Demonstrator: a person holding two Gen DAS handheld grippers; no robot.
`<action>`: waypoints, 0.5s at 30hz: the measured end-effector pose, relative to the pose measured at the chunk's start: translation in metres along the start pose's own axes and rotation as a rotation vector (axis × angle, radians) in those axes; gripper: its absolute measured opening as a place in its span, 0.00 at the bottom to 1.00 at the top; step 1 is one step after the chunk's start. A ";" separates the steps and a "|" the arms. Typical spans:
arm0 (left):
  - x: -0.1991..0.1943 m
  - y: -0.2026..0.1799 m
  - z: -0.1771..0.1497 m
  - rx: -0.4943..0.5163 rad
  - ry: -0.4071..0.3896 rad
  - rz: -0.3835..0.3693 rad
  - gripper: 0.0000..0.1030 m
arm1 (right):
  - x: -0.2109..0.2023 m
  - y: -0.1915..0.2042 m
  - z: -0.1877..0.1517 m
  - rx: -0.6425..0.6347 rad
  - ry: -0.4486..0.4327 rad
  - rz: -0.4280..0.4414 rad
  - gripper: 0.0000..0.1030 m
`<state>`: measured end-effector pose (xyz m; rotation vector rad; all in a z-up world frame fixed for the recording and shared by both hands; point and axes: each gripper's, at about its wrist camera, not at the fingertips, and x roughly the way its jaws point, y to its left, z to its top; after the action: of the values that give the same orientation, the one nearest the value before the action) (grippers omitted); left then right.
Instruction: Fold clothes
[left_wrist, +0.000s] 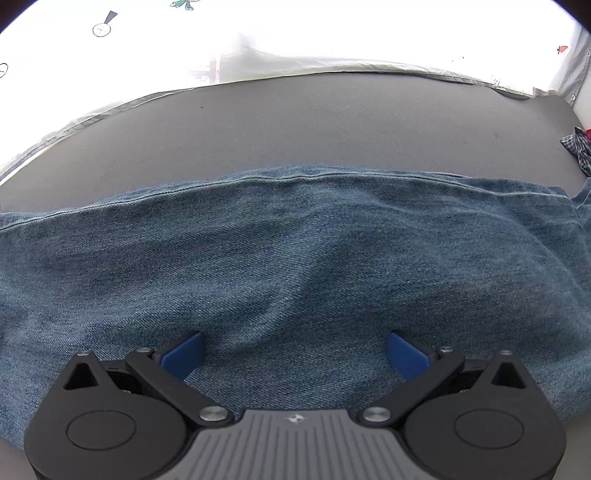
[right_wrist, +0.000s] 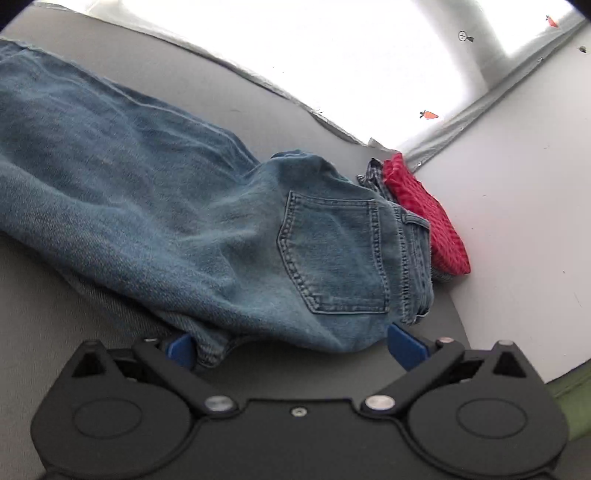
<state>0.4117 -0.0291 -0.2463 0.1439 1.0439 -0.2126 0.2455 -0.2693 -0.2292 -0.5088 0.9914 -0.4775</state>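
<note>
My left gripper (left_wrist: 294, 354) hangs wide open over the jeans (left_wrist: 280, 266), holding nothing. My right gripper (right_wrist: 291, 345) is also spread wide at the seat end of the jeans, by the back pocket (right_wrist: 332, 254), gripping nothing. The jeans lie along the grey table (left_wrist: 295, 129), with a red cloth (right_wrist: 424, 214) beside the waistband.

Blue denim jeans (right_wrist: 184, 206) lying flat on the grey worktop (left_wrist: 295, 125), legs laid together, back pocket (right_wrist: 332, 254) facing up, waistband just ahead of the right tool (right_wrist: 291, 347).
</note>
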 end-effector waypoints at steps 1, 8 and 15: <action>0.000 0.000 -0.001 -0.002 -0.006 0.002 1.00 | 0.009 0.001 -0.002 -0.008 0.048 0.053 0.99; 0.001 -0.002 0.004 -0.023 0.018 0.020 1.00 | -0.009 -0.063 -0.005 0.158 0.006 0.323 0.99; -0.028 -0.052 0.029 0.121 -0.035 0.001 1.00 | -0.014 -0.125 -0.012 0.281 -0.102 0.266 0.99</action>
<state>0.4095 -0.0831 -0.2087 0.2492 0.9964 -0.2770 0.2107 -0.3613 -0.1506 -0.1438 0.8613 -0.3408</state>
